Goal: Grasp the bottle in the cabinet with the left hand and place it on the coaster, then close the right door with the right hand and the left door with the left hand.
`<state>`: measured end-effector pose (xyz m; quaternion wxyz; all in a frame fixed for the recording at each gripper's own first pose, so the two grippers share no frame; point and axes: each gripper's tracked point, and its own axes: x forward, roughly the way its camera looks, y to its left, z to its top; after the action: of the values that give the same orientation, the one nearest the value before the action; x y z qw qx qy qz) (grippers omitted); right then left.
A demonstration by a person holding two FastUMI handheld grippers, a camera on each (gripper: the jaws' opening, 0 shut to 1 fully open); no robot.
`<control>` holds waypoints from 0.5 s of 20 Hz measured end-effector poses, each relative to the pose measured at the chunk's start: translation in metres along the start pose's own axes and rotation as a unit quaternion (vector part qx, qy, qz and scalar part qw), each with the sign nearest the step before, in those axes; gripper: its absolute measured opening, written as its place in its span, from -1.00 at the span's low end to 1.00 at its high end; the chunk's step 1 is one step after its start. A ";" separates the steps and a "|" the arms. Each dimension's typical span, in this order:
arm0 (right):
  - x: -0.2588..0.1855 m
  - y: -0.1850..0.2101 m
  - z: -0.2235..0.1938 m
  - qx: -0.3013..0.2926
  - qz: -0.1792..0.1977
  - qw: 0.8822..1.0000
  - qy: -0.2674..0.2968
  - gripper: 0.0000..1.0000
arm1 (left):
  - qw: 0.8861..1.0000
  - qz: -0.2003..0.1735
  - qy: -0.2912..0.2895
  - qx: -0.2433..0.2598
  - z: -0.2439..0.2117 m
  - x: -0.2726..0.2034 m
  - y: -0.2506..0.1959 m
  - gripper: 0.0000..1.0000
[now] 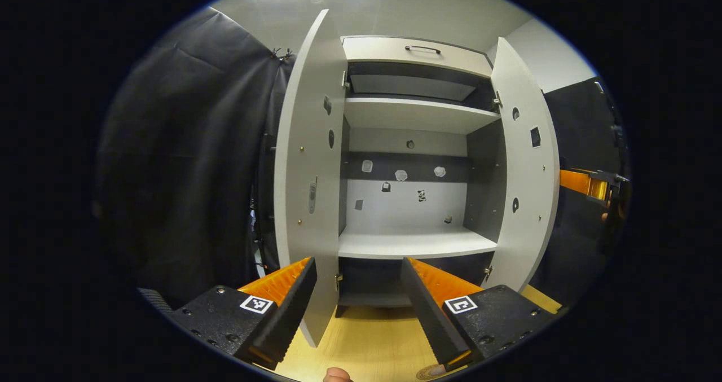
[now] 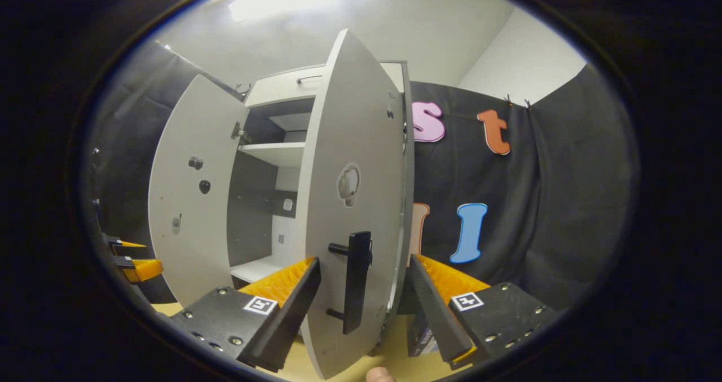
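1. The cabinet (image 1: pixel 414 145) stands on a pale wooden table (image 1: pixel 372 342) with both doors swung wide open
2. In the left gripper view the left tongs (image 1: pixel 359 300) are spread apart with nothing between them, pointing into the cabinet from in front of it
3. The left door (image 1: pixel 310 167) stands just beyond the left tongs' left finger (image 1: pixel 282 308), its lower edge hanging between the two fingers; I cannot tell whether it touches either of them
4. The right door (image 1: pixel 524 167) stands open at the far side of the cabinet, and beyond its edge part of the right tongs (image 1: pixel 589 184) shows
5. The cabinet's shelves (image 1: pixel 414 242) show bare boards with small stickers on the back panel; of the bottle I can only say it is not to be made out on these shelves, and a round rim at the bottom edge of the left gripper view is too cut off to name
6. In the right gripper view the right tongs (image 2: pixel 364 303) are spread wide, straddling the free edge of the right door, with its dark handle (image 2: pixel 355 280) between the fingers; neither finger clearly presses on the door
7. A fingertip (image 2: pixel 377 375) of the person shows at the bottom edge of the right gripper view
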<state>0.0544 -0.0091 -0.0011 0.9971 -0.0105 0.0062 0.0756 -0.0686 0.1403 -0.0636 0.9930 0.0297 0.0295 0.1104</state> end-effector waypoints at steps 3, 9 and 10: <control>0.004 0.009 -0.006 -0.003 0.004 1.000 0.003 0.93 | 1.000 0.008 -0.001 0.002 0.001 -0.004 0.010 0.89; 0.012 0.021 -0.007 0.007 0.016 1.000 0.009 0.93 | 1.000 0.024 0.001 0.005 -0.001 -0.010 0.030 0.89; 0.015 0.025 -0.007 0.007 0.020 1.000 0.010 0.93 | 1.000 0.026 0.001 0.005 -0.002 -0.011 0.033 0.89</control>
<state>0.0655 0.0182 -0.0085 0.9953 -0.0042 0.0172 0.0953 -0.0870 0.1704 -0.0625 0.9895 0.0349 0.0307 0.1366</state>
